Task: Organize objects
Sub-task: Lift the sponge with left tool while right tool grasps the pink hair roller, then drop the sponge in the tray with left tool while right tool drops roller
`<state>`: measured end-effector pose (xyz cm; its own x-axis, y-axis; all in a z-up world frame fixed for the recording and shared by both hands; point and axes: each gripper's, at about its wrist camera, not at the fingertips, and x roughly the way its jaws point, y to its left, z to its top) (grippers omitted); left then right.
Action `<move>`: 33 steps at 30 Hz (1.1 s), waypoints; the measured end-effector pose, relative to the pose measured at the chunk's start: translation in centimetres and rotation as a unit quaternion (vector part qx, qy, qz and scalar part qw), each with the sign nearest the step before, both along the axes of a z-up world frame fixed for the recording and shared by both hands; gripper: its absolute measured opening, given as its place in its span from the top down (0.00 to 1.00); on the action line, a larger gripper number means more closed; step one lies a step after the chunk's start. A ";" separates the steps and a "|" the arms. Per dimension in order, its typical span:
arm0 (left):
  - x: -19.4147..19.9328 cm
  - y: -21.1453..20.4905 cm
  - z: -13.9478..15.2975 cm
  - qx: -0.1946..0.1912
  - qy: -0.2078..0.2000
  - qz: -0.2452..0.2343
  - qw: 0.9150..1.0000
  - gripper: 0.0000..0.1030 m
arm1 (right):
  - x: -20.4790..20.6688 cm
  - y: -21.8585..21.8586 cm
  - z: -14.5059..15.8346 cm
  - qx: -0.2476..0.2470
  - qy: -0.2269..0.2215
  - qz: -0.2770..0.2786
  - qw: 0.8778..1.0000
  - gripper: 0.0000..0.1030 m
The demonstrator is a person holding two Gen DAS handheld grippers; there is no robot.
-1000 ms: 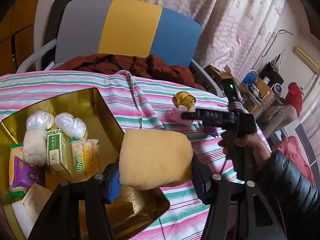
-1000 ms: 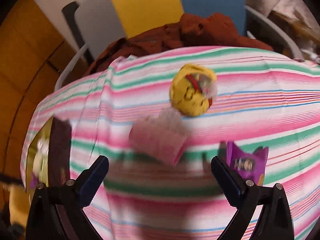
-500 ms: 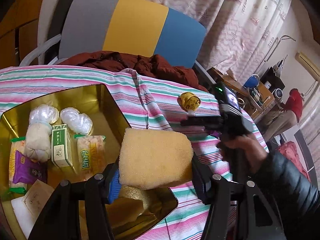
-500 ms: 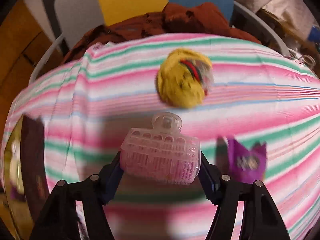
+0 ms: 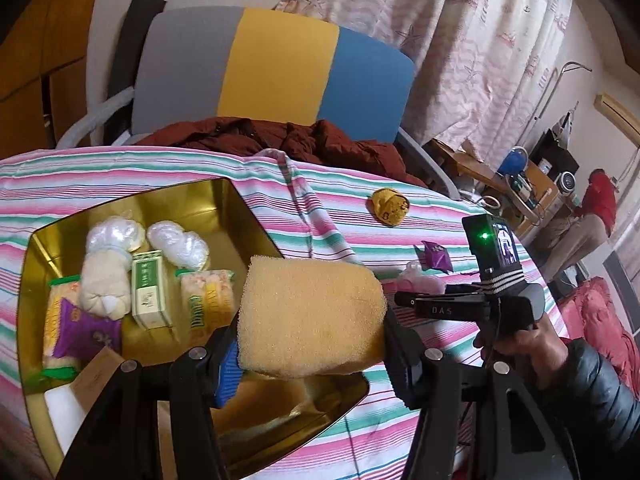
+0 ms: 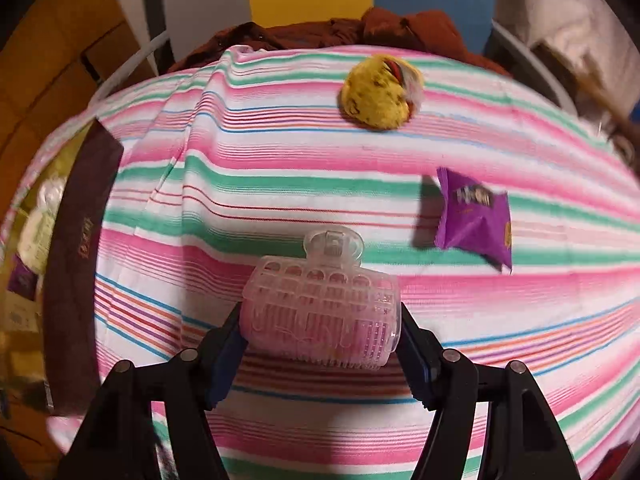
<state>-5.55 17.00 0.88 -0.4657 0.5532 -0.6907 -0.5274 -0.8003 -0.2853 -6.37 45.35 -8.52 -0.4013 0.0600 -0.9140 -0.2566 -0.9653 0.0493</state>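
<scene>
My left gripper [image 5: 310, 354] pinches the yellow sponge [image 5: 310, 320] right above the gold tin's [image 5: 240, 208] near corner, nearer than my right gripper [image 6: 320, 340], which is clamped on a pink hair roller [image 6: 322, 316], its long axis crosswise, right of the tin. The roller looks ribbed, translucent plastic.

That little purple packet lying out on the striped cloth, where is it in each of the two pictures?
Left wrist view: purple packet right of centre, beyond the sponge in the left claw.
Right wrist view: purple packet at right, beyond the right claw.
Shared landmark: the yellow ball, farther back in both.
</scene>
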 end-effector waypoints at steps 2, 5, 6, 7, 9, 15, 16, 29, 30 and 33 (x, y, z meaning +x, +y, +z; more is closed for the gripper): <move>0.2 -0.7 0.2 -0.005 0.007 0.007 1.000 0.42 | 0.3 -0.7 0.5 0.008 0.012 0.013 1.000 0.33; 0.6 -1.7 0.1 -0.017 0.014 0.022 1.000 0.42 | 0.5 -1.2 1.4 0.014 0.035 0.025 0.999 0.33; 0.6 -2.0 0.0 -0.020 0.015 0.027 0.999 0.42 | 0.8 -1.1 1.7 0.013 0.040 0.027 0.999 0.33; 0.7 -2.4 0.0 -0.024 0.017 0.032 0.999 0.42 | 1.0 -1.1 1.8 0.012 0.043 0.026 0.999 0.33; 0.9 -3.0 0.2 -0.036 0.030 0.044 0.998 0.42 | 1.1 -1.3 2.1 0.008 0.050 0.029 0.998 0.33; 1.1 -4.6 0.9 -0.048 0.054 0.072 0.995 0.42 | 0.3 -2.1 2.4 0.014 0.056 0.035 0.998 0.33; 1.1 -4.8 1.0 -0.050 0.057 0.075 0.994 0.42 | 0.4 -2.0 2.4 0.015 0.057 0.035 0.998 0.33; 0.8 -7.2 0.4 -0.062 0.051 0.101 0.992 0.42 | 1.7 -6.2 5.5 0.006 0.093 0.063 0.994 0.33; 0.8 -7.4 0.3 -0.062 0.050 0.103 0.992 0.42 | 1.9 -6.9 5.9 0.002 0.098 0.067 0.993 0.33; 0.9 -8.1 0.1 -0.060 0.049 0.108 0.991 0.42 | 2.2 -8.9 6.9 -0.009 0.115 0.079 0.990 0.33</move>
<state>-4.65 8.86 0.99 -0.6322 0.3496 -0.6915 -0.3596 -0.9229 -0.1379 -4.15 36.43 -1.65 -0.6024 -0.0347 -0.7974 -0.0830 -0.9909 0.1058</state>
